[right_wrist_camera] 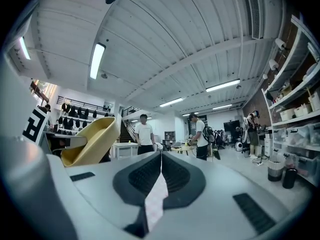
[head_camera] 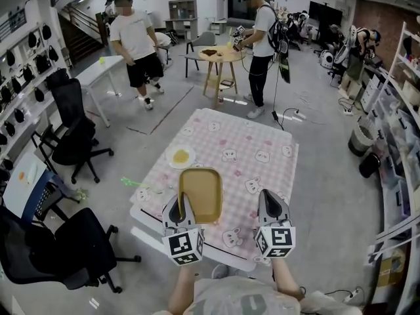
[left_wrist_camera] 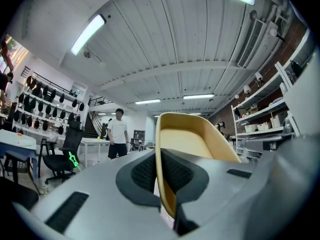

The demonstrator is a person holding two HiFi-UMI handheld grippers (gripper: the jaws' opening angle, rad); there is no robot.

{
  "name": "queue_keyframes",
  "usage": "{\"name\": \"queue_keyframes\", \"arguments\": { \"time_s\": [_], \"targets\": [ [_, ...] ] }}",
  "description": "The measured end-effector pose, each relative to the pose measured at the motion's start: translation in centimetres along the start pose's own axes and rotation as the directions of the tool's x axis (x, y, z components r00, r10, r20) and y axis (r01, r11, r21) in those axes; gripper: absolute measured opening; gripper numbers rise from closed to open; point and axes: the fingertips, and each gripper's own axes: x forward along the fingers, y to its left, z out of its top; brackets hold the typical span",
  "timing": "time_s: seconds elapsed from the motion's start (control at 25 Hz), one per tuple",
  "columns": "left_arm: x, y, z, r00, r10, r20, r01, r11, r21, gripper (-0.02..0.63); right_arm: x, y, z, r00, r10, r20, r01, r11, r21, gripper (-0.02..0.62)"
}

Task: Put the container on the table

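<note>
Clamping the container [head_camera: 200, 192] by its near rim, the left gripper [head_camera: 178, 212] holds it level over the table [head_camera: 244, 143] for set-down; the right gripper [head_camera: 272, 201] is closed, empty.

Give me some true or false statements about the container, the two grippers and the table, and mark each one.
1. The left gripper is shut on the container's rim. True.
2. The right gripper grips the container too. False: it is shut, with nothing between its jaws.
3. A small plate lies on the table beyond the container. True.
4. The container is blue. False: it is yellow.
</note>
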Motion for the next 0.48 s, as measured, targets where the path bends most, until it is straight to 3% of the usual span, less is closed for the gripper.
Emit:
{"name": "queue_keyframes", "arguments": {
  "time_s": [0.48],
  "targets": [
    [0.16,-1.03,0.25,1.0,0.007,0.009,-0.007,1.0,0.011,0.028,0.25,-0.81,-0.48,1.0,0.016,0.005,-0.016,1.0,0.026,0.029]
  ]
}}
